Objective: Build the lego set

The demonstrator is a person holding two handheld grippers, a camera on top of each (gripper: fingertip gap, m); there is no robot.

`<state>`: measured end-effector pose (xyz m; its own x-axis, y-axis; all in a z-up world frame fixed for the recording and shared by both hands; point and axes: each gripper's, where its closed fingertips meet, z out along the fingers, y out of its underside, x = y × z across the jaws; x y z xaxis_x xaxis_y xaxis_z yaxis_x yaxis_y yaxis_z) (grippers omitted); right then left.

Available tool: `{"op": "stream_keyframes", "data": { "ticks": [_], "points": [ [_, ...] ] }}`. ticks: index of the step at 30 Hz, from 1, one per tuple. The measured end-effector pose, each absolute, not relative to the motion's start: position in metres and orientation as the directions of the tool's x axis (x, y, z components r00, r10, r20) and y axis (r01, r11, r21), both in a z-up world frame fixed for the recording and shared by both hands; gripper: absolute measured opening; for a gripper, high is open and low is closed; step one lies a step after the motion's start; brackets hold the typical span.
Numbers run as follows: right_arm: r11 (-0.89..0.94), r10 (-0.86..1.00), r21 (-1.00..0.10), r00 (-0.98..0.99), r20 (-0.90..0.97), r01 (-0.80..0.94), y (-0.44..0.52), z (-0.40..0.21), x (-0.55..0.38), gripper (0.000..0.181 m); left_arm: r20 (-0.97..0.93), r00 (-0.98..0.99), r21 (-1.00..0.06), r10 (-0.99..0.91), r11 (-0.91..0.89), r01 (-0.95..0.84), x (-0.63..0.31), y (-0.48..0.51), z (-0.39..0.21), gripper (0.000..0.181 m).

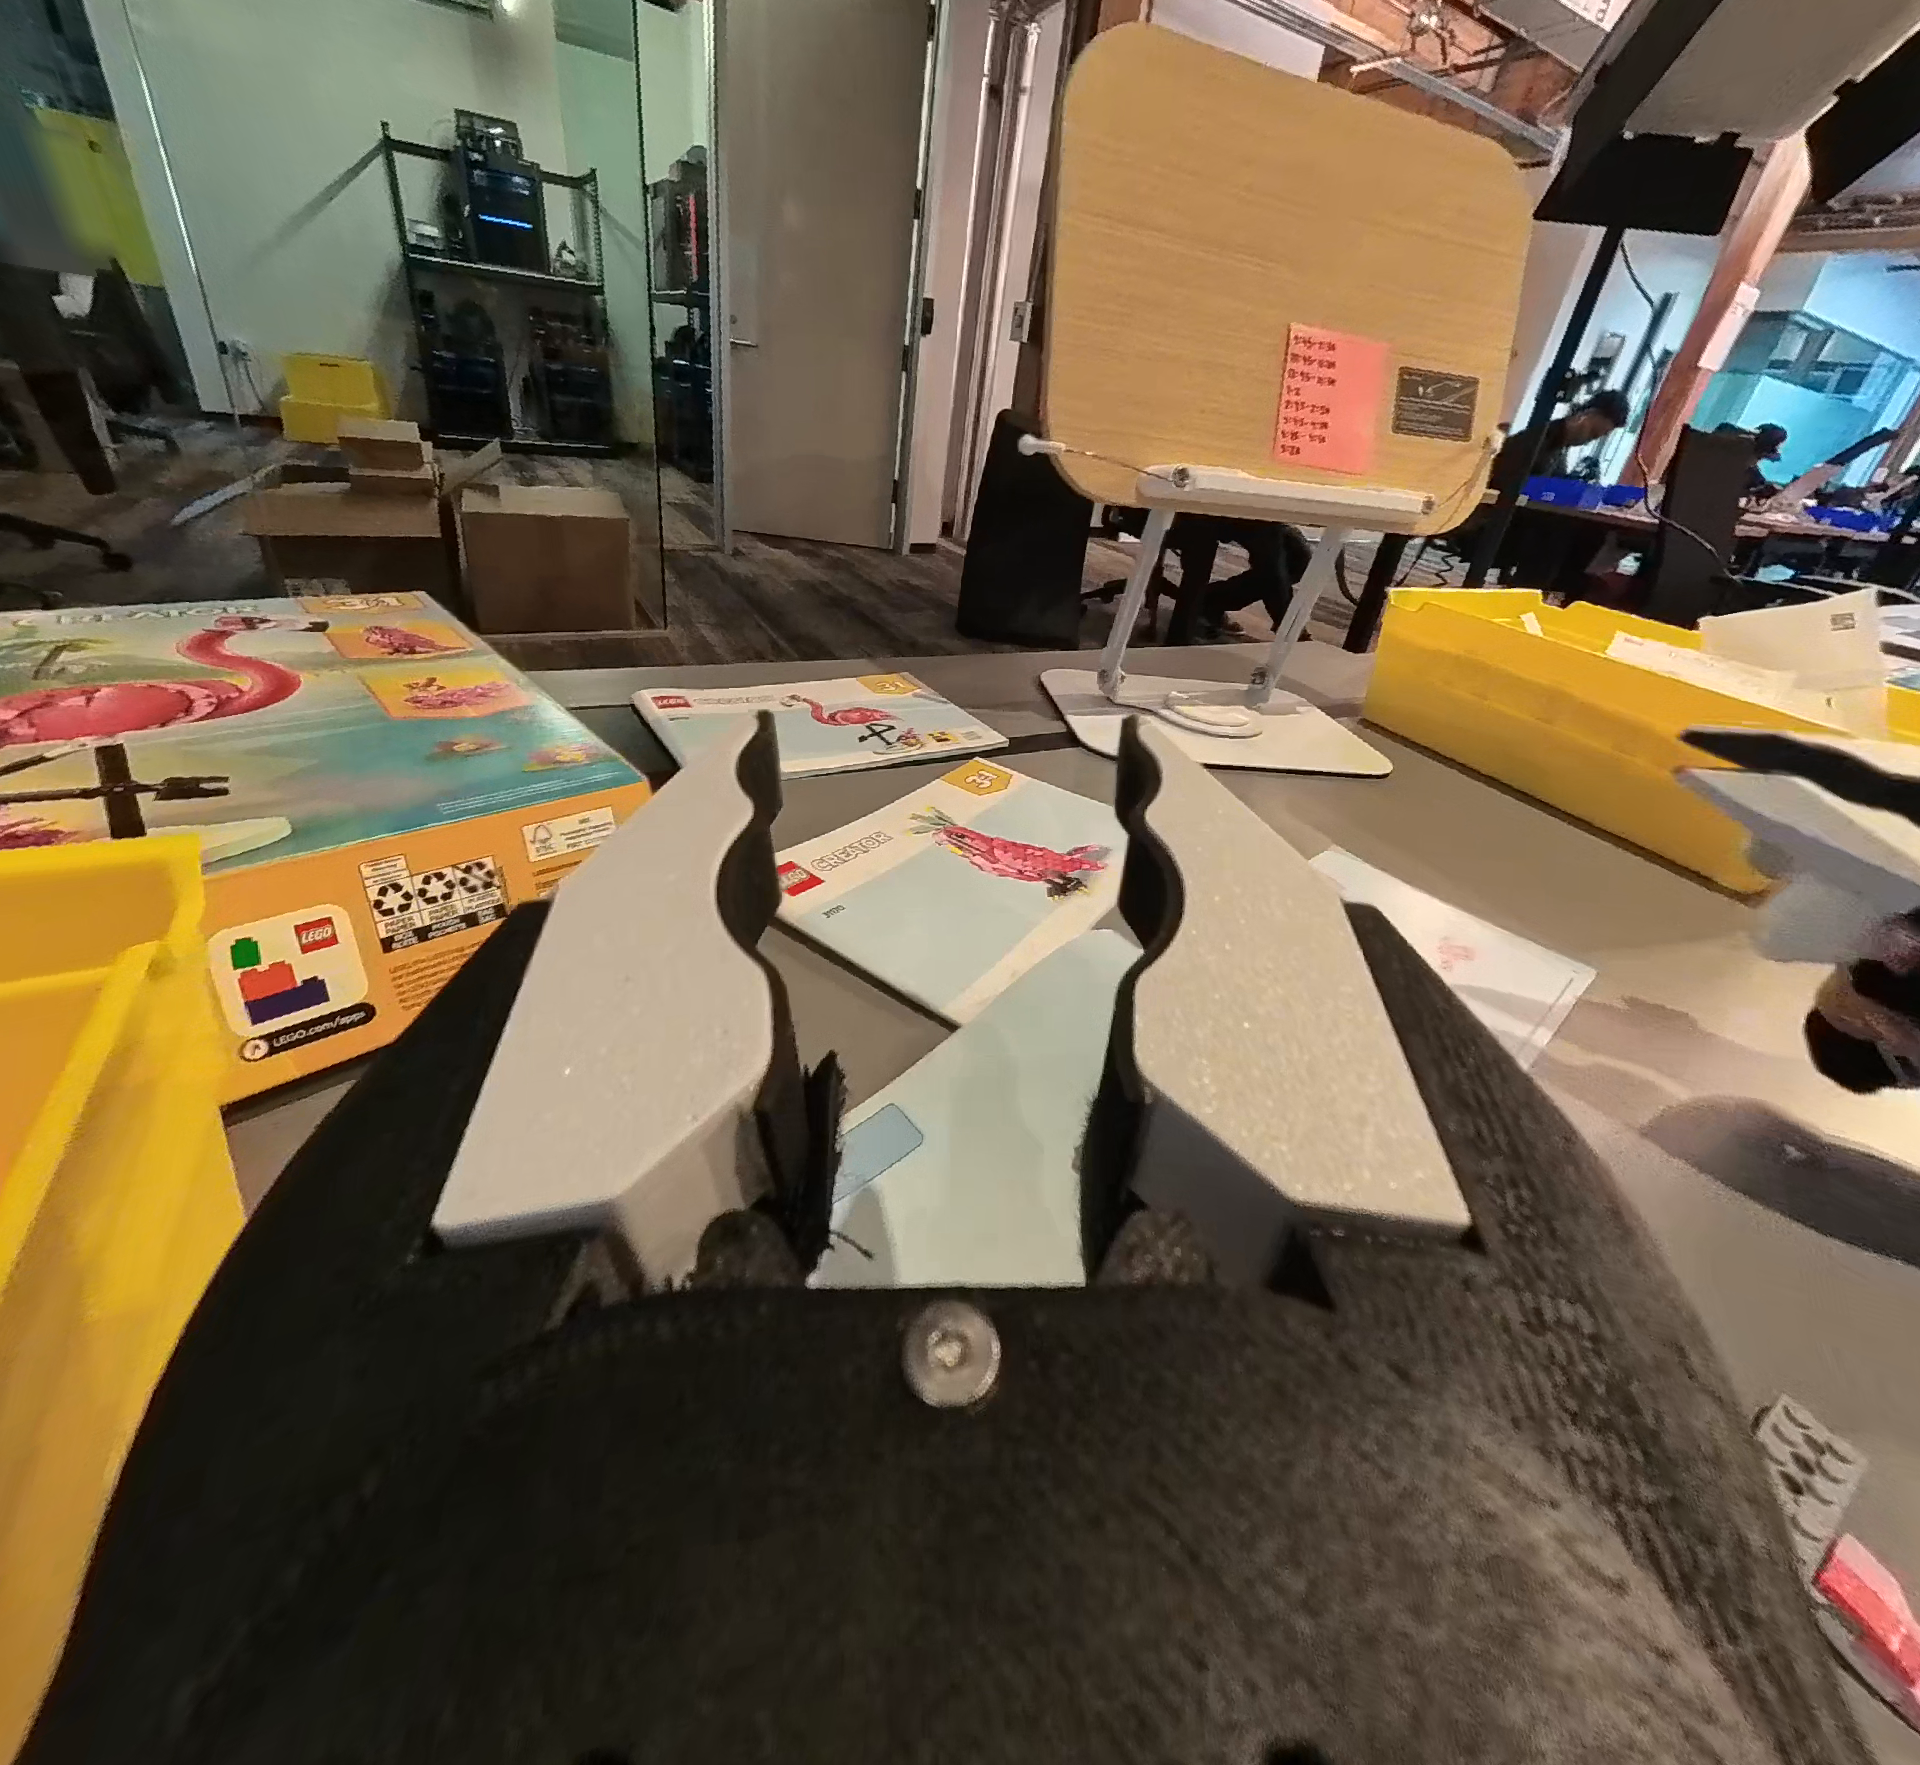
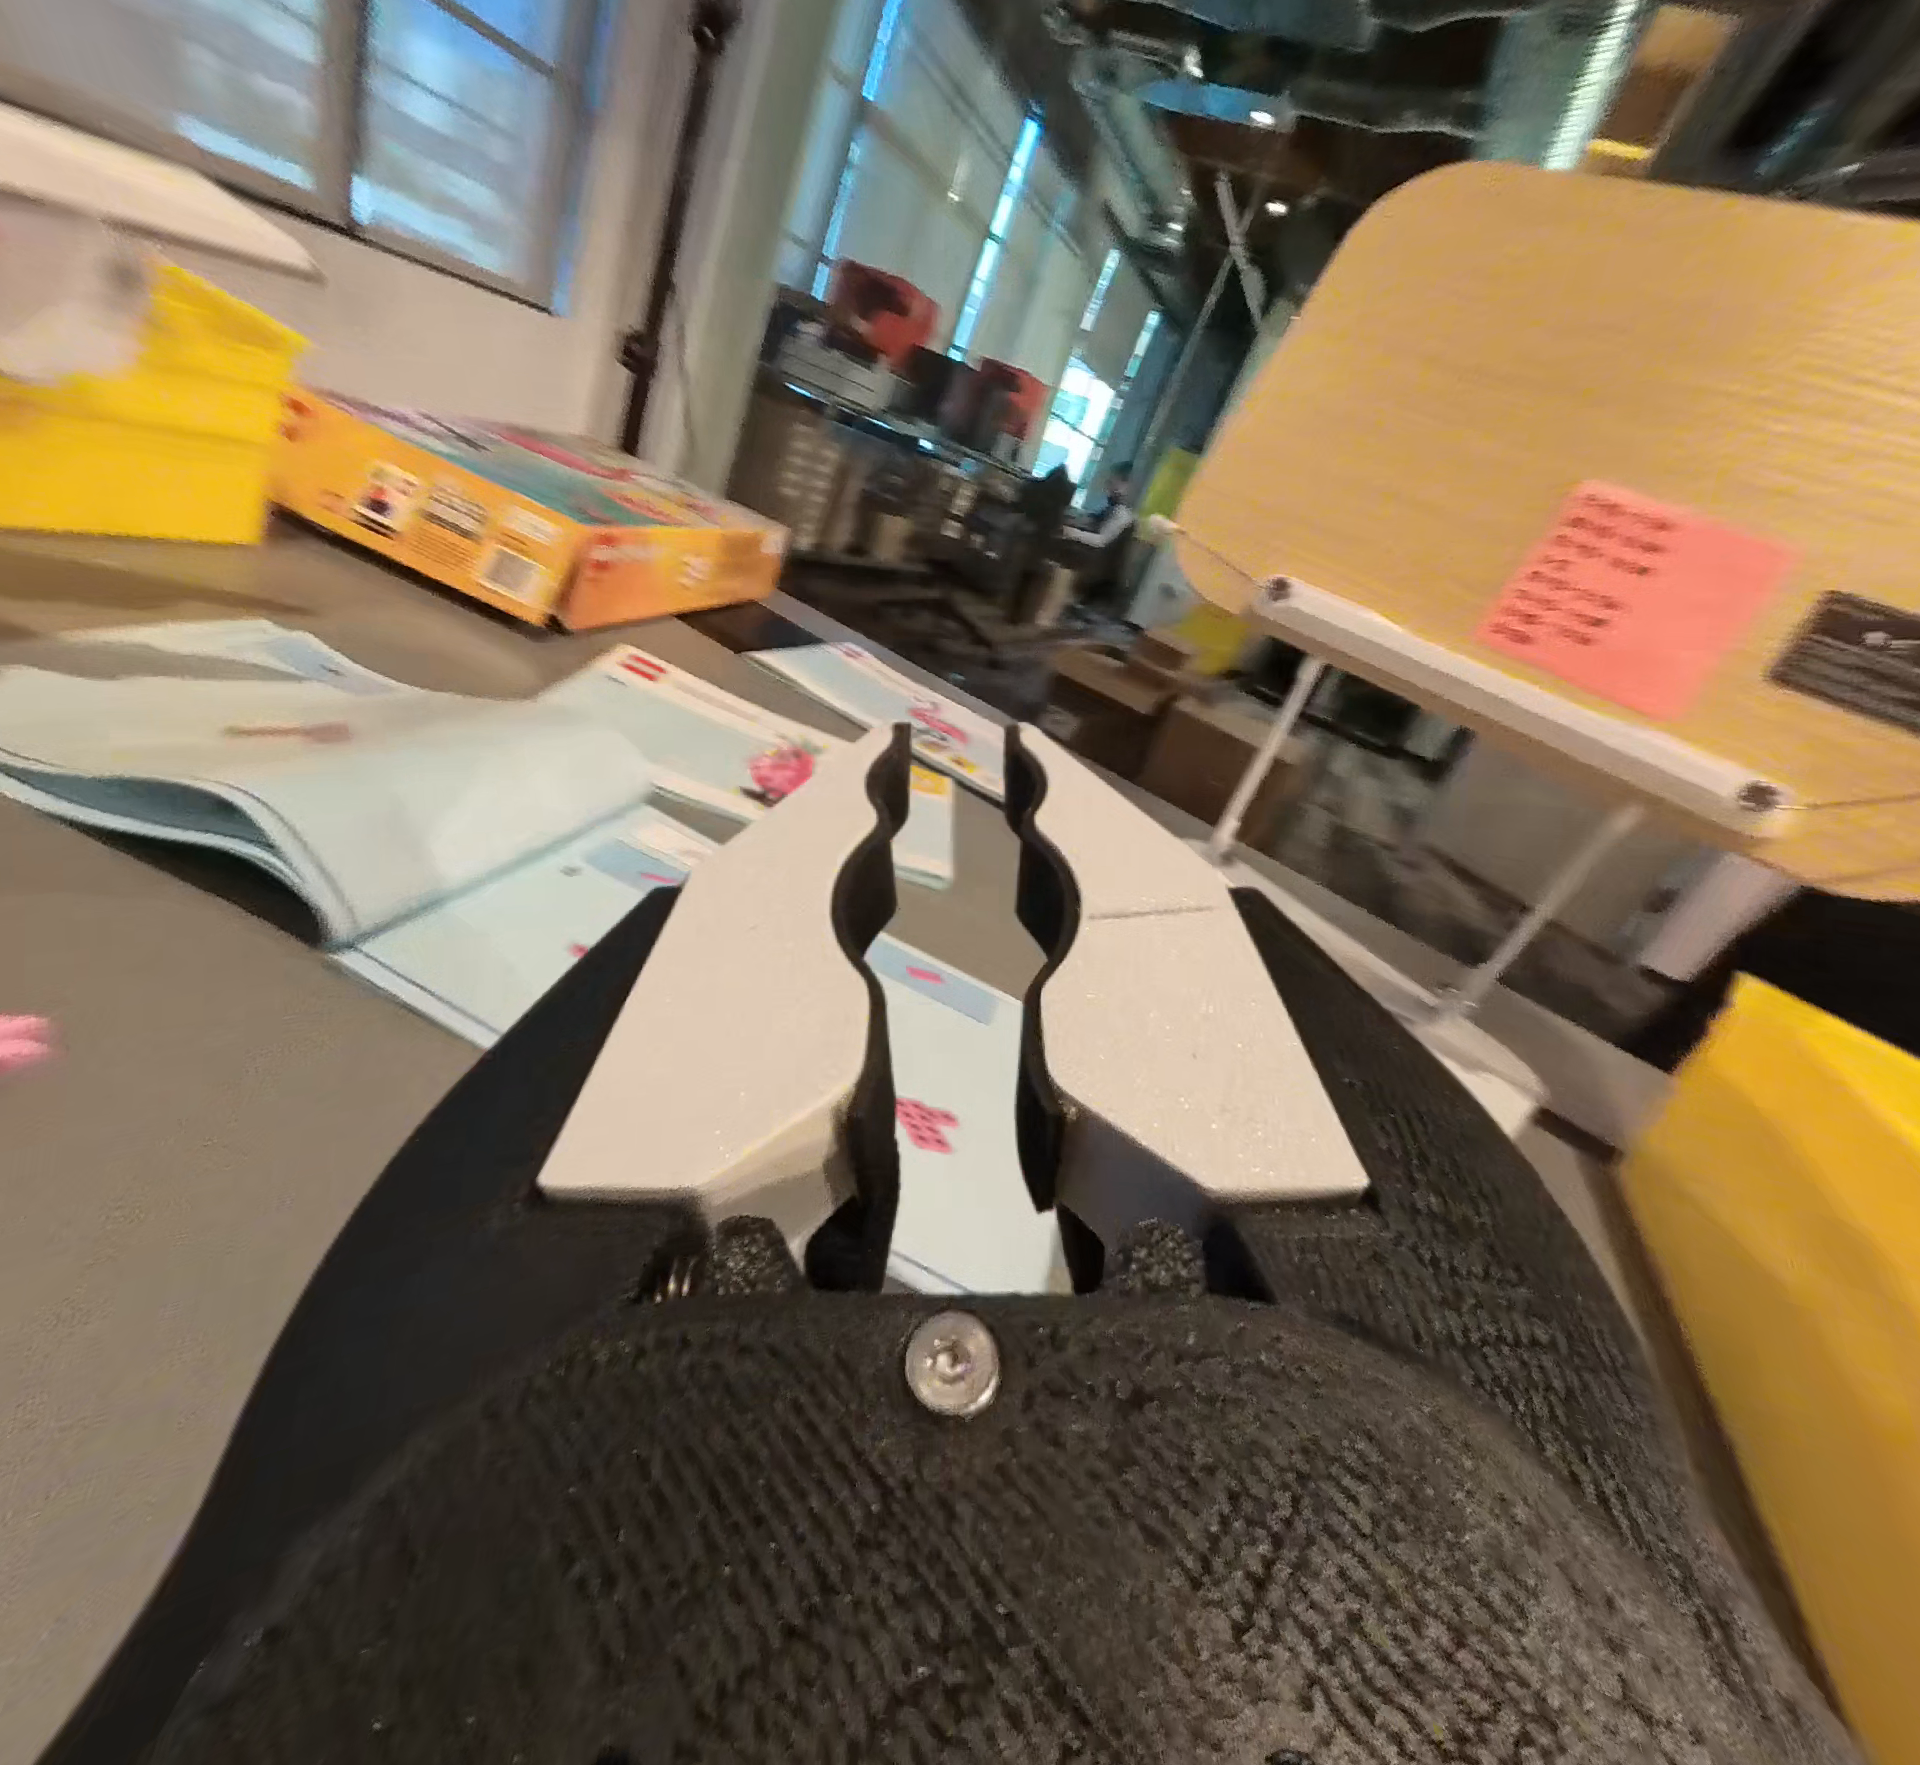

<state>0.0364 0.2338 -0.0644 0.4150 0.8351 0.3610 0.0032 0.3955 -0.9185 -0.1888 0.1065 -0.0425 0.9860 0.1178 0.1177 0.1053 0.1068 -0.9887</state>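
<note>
The lego set box [image 1: 291, 780] lies unbuilt at the desk's [image 1: 1403, 842] far left edge, instruction booklets [image 1: 935, 894] mid-desk. Both the left hand-held gripper [image 1: 948, 749] and the right hand-held gripper [image 2: 956, 749] hover empty, jaws apart. Judging by this, it is still setup; next comes propping a booklet on the wooden stand [image 1: 1278, 261].

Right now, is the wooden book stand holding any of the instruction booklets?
No. The light wooden book stand bears only a pink sticky note, while the pale blue instruction booklets lie flat on the grey table.
</note>
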Motion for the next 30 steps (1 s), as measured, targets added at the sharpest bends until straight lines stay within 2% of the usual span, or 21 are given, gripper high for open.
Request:
{"op": "stream_keyframes", "data": {
  "ticks": [5, 8, 12, 15, 18, 20, 22, 25, 28, 30],
  "points": [
    [0.409, 0.796, -0.910, 0.465, 0.388, 0.060, 0.246, -0.072, 0.039, 0.009, 0.033, 0.994, -0.993, 0.108, 0.119, 0.020, -0.176, 0.103, -0.030, 0.064],
    [0.404, 0.790, -0.913, 0.478, 0.383, 0.064, 0.249, -0.072, 0.042, 0.005, 0.005, 1.000, -0.984, 0.010, 0.180, 0.003, -0.153, 0.090, -0.002, 0.069],
    [0.395, 0.794, -0.916, 0.473, 0.382, 0.075, 0.250, -0.075, 0.044, 0.000, -0.020, 1.000, -0.972, -0.014, 0.235, -0.016, -0.139, 0.045, 0.029, 0.070],
    [0.390, 0.802, -0.918, 0.464, 0.376, 0.070, 0.249, -0.075, 0.042, 0.000, -0.033, 0.999, -0.980, -0.015, 0.198, -0.030, -0.140, -0.004, 0.036, 0.069],
    [0.389, 0.811, -0.919, 0.448, 0.377, 0.069, 0.247, -0.076, 0.038, 0.000, -0.082, 0.989, -0.993, 0.121, 0.073, -0.091, -0.182, -0.052, 0.043, 0.066],
    [0.389, 0.817, -0.918, 0.433, 0.380, 0.074, 0.245, -0.077, 0.034, 0.000, -0.120, 0.975, -0.992, 0.185, -0.061, -0.110, -0.218, -0.079, 0.044, 0.051],
    [0.388, 0.823, -0.918, 0.418, 0.385, 0.082, 0.243, -0.080, 0.031, 0.000, -0.131, 0.964, -0.968, 0.230, -0.240, -0.074, -0.256, -0.098, 0.033, 0.046],
    [0.398, 0.824, -0.913, 0.401, 0.401, 0.094, 0.239, -0.082, 0.028, 0.000, -0.091, 0.964, -0.859, 0.250, -0.509, 0.051, -0.298, -0.110, -0.002, 0.037],
    [0.396, 0.825, -0.912, 0.393, 0.405, 0.109, 0.239, -0.085, 0.027, 0.000, -0.036, 0.972, -0.718, 0.230, -0.682, 0.135, -0.320, -0.102, -0.043, 0.031],
    [0.389, 0.827, -0.914, 0.395, 0.401, 0.113, 0.241, -0.086, 0.027, 0.000, -0.035, 0.982, -0.614, 0.187, -0.779, 0.127, -0.331, -0.093, -0.073, 0.015]
  ]
}}
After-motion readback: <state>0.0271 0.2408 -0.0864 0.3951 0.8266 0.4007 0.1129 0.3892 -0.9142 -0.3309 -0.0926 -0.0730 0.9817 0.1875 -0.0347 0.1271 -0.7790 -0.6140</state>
